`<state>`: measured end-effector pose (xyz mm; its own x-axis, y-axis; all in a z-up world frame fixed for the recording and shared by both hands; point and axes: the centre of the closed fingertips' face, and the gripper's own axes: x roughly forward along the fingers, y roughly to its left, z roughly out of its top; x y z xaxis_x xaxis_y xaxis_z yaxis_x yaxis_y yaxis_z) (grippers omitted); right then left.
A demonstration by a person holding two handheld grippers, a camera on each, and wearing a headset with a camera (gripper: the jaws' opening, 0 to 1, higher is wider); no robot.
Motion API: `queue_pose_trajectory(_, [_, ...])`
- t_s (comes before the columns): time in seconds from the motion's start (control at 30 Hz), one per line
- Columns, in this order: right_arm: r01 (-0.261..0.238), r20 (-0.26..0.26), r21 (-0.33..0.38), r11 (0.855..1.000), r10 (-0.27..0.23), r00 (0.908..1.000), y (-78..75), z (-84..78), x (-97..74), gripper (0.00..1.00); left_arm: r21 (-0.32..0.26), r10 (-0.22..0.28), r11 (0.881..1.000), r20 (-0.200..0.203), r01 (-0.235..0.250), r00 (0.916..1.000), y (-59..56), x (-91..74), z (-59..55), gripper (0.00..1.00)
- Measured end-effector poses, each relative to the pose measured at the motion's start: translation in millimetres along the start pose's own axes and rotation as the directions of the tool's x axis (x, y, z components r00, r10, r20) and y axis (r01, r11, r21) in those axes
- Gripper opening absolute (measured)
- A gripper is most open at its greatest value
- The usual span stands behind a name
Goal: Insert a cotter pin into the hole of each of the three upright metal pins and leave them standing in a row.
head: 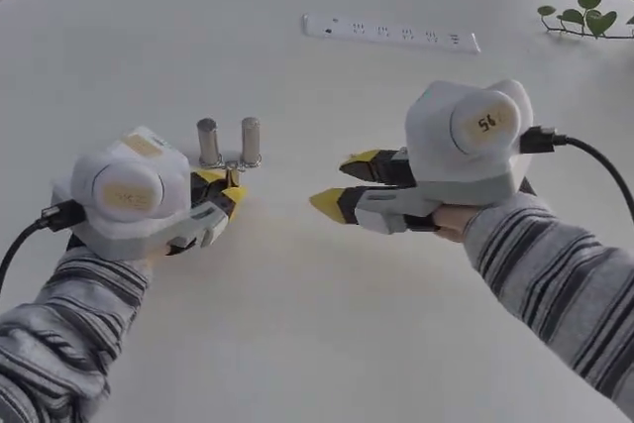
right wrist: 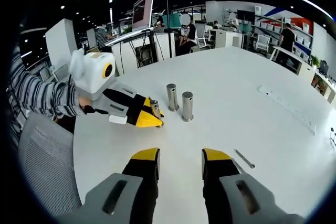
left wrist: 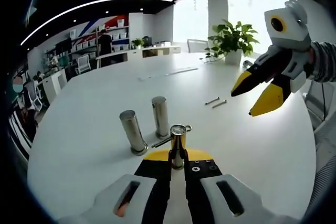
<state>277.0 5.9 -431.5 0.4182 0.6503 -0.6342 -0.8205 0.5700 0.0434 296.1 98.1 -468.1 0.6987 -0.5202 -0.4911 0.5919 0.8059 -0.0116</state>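
The nearest pin (left wrist: pixel 177 141) stands upright, long axis vertical, at lower centre of the left gripper view. It is pinched near its base by the left tool (left wrist: pixel 177 167), with a small ring at its top. Two more pins (left wrist: pixel 132 131) stand upright just behind it, to the left. Two cotter pins (left wrist: pixel 212 100) lie flat right of centre, pointing up-right. The right tool (left wrist: pixel 243 103), upper right, is spread. The bench (left wrist: pixel 94 145) is plain white, in a bright open office. The pins are short, shiny steel cylinders.
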Motion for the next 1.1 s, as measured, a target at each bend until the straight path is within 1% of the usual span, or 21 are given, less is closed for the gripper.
queue_pose_trajectory(0.23, [0.010,-0.001,0.035,0.999,-0.010,0.9999,-0.5,-3.5,0.6,0.28,-0.005,0.013,1.000,-0.009,-0.013,0.9999,12.1,-0.4,-4.3,0.05])
queue_pose_trajectory(0.33, [0.015,0.000,0.048,0.999,-0.015,0.9999,-1.2,-4.4,0.7,0.28,-0.004,0.007,1.000,-0.005,-0.007,1.0000,15.1,-0.8,-4.0,0.05])
queue_pose_trajectory(0.4, [0.014,0.000,0.054,0.998,-0.014,0.9999,-0.8,-5.3,0.8,0.28,0.001,0.004,1.000,-0.009,-0.004,0.9999,16.5,-0.6,-5.7,0.05])
queue_pose_trajectory(0.47, [0.015,0.000,0.061,0.998,-0.015,0.9999,-0.8,-6.4,1.0,0.28,-0.007,-0.002,1.000,-0.001,0.002,1.0000,18.4,-0.6,-5.4,0.05])
queue_pose_trajectory(0.53, [0.016,0.002,0.066,0.998,-0.016,0.9999,-0.7,-7.1,1.3,0.28,-0.008,-0.004,1.000,0.001,0.004,1.0000,18.4,-0.2,-5.4,0.05])
queue_pose_trajectory(0.63, [0.018,-0.001,0.070,0.997,-0.018,0.9998,-0.9,-8.2,1.7,0.28,0.009,-0.006,1.000,0.001,0.006,1.0000,17.8,-0.1,-5.6,0.05])
queue_pose_trajectory(0.73, [0.019,-0.003,0.074,0.997,-0.019,0.9998,-1.2,-8.9,1.9,0.28,-0.006,-0.010,1.000,0.005,0.010,0.9999,17.8,0.4,-5.6,0.05])
queue_pose_trajectory(0.9, [0.024,0.000,0.092,0.995,-0.024,0.9997,-3.6,-9.3,1.6,0.28,0.009,-0.003,1.000,0.004,0.003,1.0000,17.6,1.0,-5.5,0.05])
queue_pose_trajectory(1.1, [0.026,-0.001,0.097,0.995,-0.026,0.9997,-4.4,-10.0,0.4,0.28,-0.003,-0.006,1.000,-0.002,0.006,1.0000,17.8,3.0,-6.5,0.06])
